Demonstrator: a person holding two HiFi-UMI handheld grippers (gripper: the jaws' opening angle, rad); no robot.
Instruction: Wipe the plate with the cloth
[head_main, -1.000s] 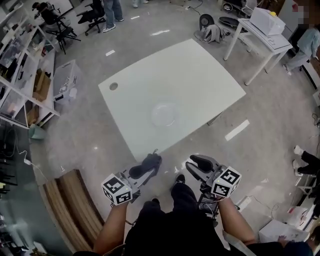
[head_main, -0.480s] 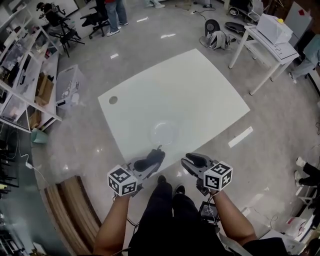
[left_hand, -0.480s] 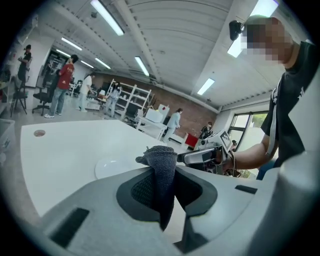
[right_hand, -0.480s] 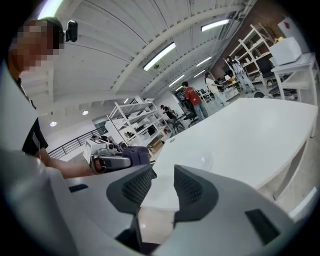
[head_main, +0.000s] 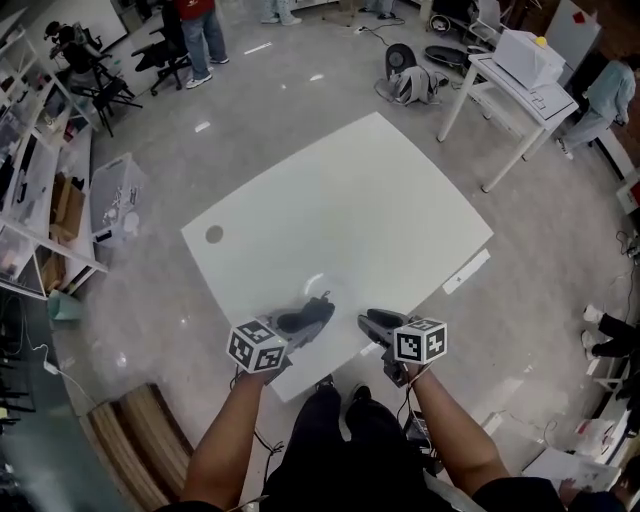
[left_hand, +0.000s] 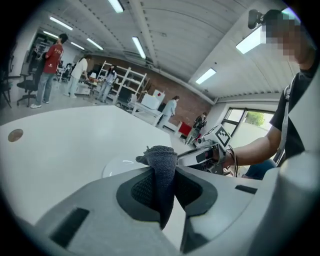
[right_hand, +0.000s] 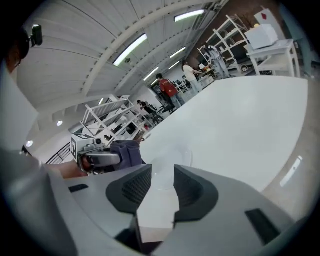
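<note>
– Both grippers have come forward over the table's near edge since a second ago. The plate (head_main: 319, 288), then well ahead of them, now lies just beyond their tips.

– Where does it sit?

– Flat on the white table (head_main: 350, 190), near the front edge, between the two grippers and a little ahead of them.

– And the cloth?

– The cloth (left_hand: 161, 167) is pinched in the left gripper (head_main: 316, 309), whose jaws are closed on it. A dark grey folded wad stands up past the tips and a tail hangs below. I'd judge it is held that way so the free wad can serve as the wiping face.

– What about the other side?

– The right gripper (right_hand: 162, 186) has its jaws apart with nothing between them, only table and the plate's rim showing through the gap. It probably waits open to steady the plate.

– How does the plate look?

– Round, shallow and clear as glass, it is hard to pick out against the white top. Only the rim and a few glints mark it, and I cannot tell whether it is soiled.

– Has wiping begun?

– Not yet, I think: the cloth seems to hang just short of the rim.
</note>
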